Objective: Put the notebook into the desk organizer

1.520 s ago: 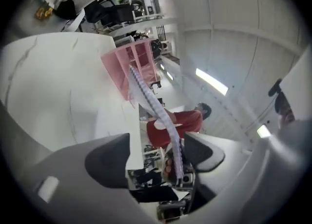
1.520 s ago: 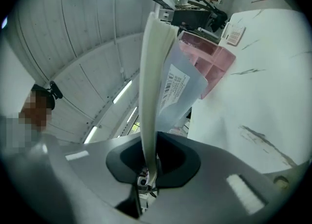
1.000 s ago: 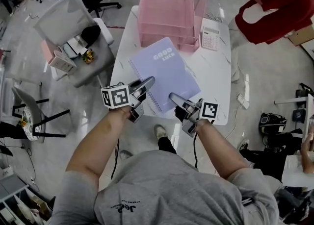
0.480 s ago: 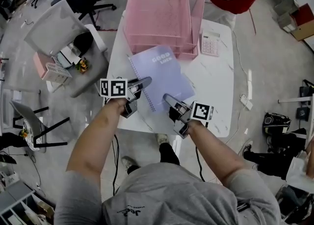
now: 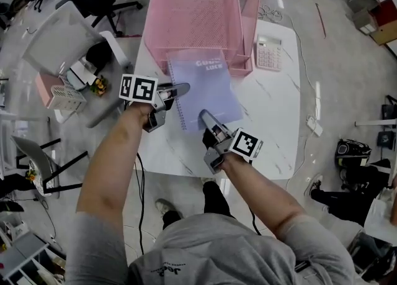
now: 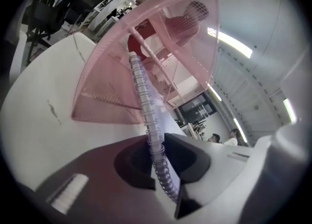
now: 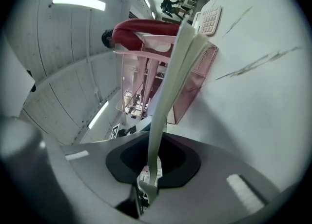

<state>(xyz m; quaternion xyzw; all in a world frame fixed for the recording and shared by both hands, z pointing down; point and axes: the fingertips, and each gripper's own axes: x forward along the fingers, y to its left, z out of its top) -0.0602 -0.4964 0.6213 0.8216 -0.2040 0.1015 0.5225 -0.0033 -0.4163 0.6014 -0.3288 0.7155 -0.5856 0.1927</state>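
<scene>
A lilac spiral notebook [image 5: 205, 88] is held above the white table [image 5: 273, 110], its far edge at the mouth of the pink mesh desk organizer [image 5: 198, 13]. My left gripper [image 5: 177, 90] is shut on the notebook's spiral-bound left edge; the wire coil [image 6: 148, 115] runs between its jaws toward the organizer [image 6: 126, 71]. My right gripper [image 5: 205, 118] is shut on the notebook's near edge; the pages [image 7: 168, 86] show edge-on between its jaws, pointing at the organizer [image 7: 161, 76].
A white calculator [image 5: 270, 53] lies right of the organizer. A grey side table [image 5: 71, 41] with small items stands to the left. A person in red [image 7: 141, 28] is behind the organizer. The table's right half is bare marble.
Both grippers have carried the notebook forward toward the organizer; its far edge now reaches the organizer's opening. The person in red has moved out of the head view.
</scene>
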